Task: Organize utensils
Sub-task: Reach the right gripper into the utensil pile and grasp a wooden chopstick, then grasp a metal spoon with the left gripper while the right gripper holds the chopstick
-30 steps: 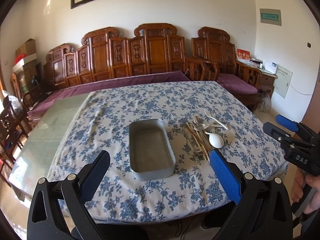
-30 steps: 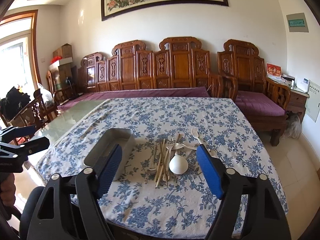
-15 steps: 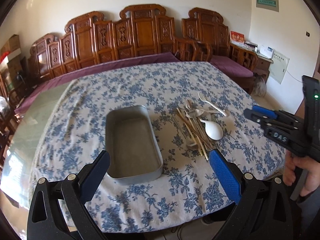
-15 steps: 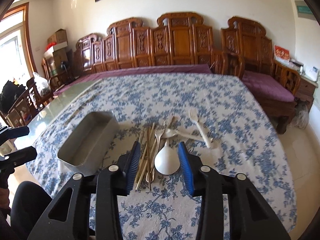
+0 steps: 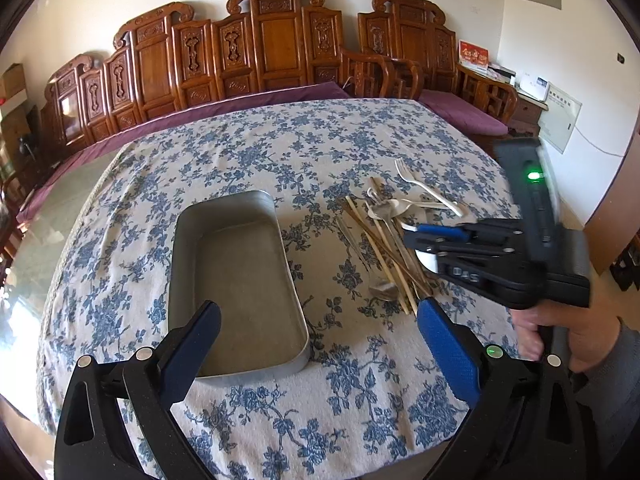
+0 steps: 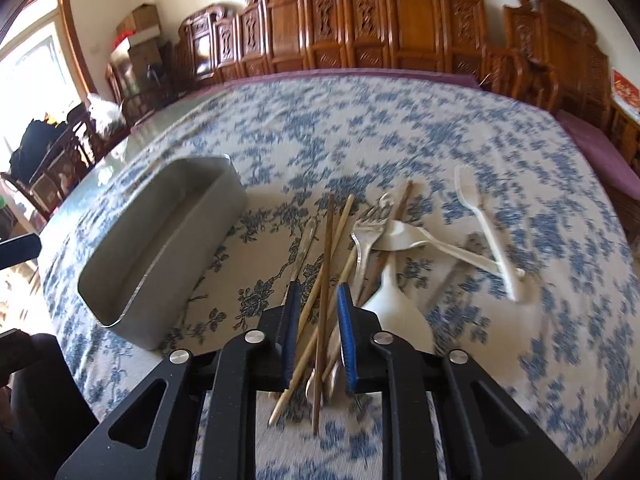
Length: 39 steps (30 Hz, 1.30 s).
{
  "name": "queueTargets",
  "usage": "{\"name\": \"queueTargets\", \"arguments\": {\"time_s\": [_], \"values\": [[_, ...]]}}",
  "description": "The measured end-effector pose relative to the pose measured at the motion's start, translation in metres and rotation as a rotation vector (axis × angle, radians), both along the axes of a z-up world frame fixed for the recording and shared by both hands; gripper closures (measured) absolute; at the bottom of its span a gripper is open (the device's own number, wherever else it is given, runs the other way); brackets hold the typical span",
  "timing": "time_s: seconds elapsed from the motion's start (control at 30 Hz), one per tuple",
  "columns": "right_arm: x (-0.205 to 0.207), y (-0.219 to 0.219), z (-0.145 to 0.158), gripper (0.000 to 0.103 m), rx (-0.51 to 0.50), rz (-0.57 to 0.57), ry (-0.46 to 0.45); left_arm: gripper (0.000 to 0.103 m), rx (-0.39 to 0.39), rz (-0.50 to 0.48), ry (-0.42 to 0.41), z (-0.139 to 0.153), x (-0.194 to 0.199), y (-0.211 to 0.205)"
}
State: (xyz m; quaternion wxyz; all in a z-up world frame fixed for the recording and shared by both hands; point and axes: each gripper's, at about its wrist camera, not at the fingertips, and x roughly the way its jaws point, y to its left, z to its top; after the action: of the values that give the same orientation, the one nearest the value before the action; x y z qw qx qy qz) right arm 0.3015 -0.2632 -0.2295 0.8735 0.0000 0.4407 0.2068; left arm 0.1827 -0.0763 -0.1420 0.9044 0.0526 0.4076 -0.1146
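**Right gripper closing over the chopstick bundle beside the tin**

The metal tin (image 5: pixel 240 280) is the landmark, lying open and empty on the blue-flowered tablecloth (image 5: pixel 280 152). Just to its right lies the utensil pile: chopsticks (image 6: pixel 324 280), a metal fork (image 6: pixel 366 228), a white ladle spoon (image 6: pixel 396 312) and, farthest from the tin, a white plastic fork (image 6: pixel 486 232).

The right gripper (image 6: pixel 318 300) sits over the end of the pile nearest the camera. Its jaws are closing, with a dark chopstick and a pale one between the blue pads. The pads do not yet look pressed on them, so nothing is firmly held. The left gripper (image 5: pixel 320 340) hovers wide open and empty over the near end of the tin.

Risks, as I judge them:
- The sticks cross at angles, so the pads may pinch only one and let the other roll out on the lift.
- The spoon's bowl lies against the right finger (image 6: pixel 346 320). It, or the metal fork overlapping the sticks, could be dragged along and dropped short of the tin.
- A grip near the stick ends may let them swing down and catch the tin's rim.
- The cloth is loose, and a low pinch could snag it.

Writing: white letters on the right gripper's body in the left wrist view read roughly "DAS". Text on the wall signs is too small to read.
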Motion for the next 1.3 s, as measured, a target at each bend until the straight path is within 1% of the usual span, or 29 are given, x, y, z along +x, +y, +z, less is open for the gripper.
{"name": "queueTargets", "arguments": {"time_s": [0.2,0.33,0.4,0.47,0.53,0.6,0.7,0.83,0.93,0.97,1.0,1.07,1.17,1.23,1.3], "values": [[0.018,0.015,-0.022,0.086,-0.031,0.024,0.059,0.008,-0.003,0.022,0.015,-0.008,0.005,0.008],[0.024,0.023,-0.028,0.087,-0.085,0.017,0.059,0.008,0.004,0.026,0.022,-0.012,0.008,0.011],[0.026,0.023,-0.031,0.087,-0.092,0.014,0.064,0.008,0.007,0.028,0.022,-0.012,0.009,0.011],[0.026,0.023,-0.031,0.090,-0.099,0.013,0.061,0.008,0.007,0.030,0.022,-0.013,0.010,0.012],[0.027,0.020,-0.032,0.096,-0.101,0.006,0.062,0.008,0.009,0.033,0.024,-0.014,0.012,0.012],[0.028,0.018,-0.032,0.096,-0.096,0.003,0.066,0.008,0.013,0.036,0.027,-0.015,0.013,0.011],[0.026,0.017,-0.030,0.097,-0.078,0.010,0.063,0.008,0.017,0.035,0.030,-0.016,0.014,0.010],[0.019,0.005,-0.009,0.097,-0.010,0.000,0.015,0.008,0.027,0.024,0.031,-0.017,0.016,0.002],[0.014,-0.007,0.003,0.097,0.019,-0.022,-0.014,0.008,0.028,0.013,0.038,-0.019,0.021,-0.007],[0.012,-0.015,0.007,0.097,0.027,-0.034,-0.025,0.009,0.025,0.006,0.043,-0.021,0.023,-0.011],[0.011,-0.021,0.010,0.097,0.034,-0.046,-0.031,0.013,0.021,-0.001,0.052,-0.023,0.026,-0.015],[0.009,-0.033,0.014,0.097,0.043,-0.071,-0.042,0.017,0.022,-0.010,0.068,-0.028,0.032,-0.023],[0.008,-0.051,0.016,0.097,0.044,-0.102,-0.048,0.025,0.011,-0.027,0.106,-0.039,0.043,-0.038],[0.008,-0.060,0.015,0.097,0.049,-0.119,-0.043,0.028,0.004,-0.033,0.130,-0.047,0.048,-0.045],[0.009,-0.069,0.014,0.097,0.052,-0.142,-0.040,0.034,0.001,-0.031,0.163,-0.057,0.057,-0.054]]}}
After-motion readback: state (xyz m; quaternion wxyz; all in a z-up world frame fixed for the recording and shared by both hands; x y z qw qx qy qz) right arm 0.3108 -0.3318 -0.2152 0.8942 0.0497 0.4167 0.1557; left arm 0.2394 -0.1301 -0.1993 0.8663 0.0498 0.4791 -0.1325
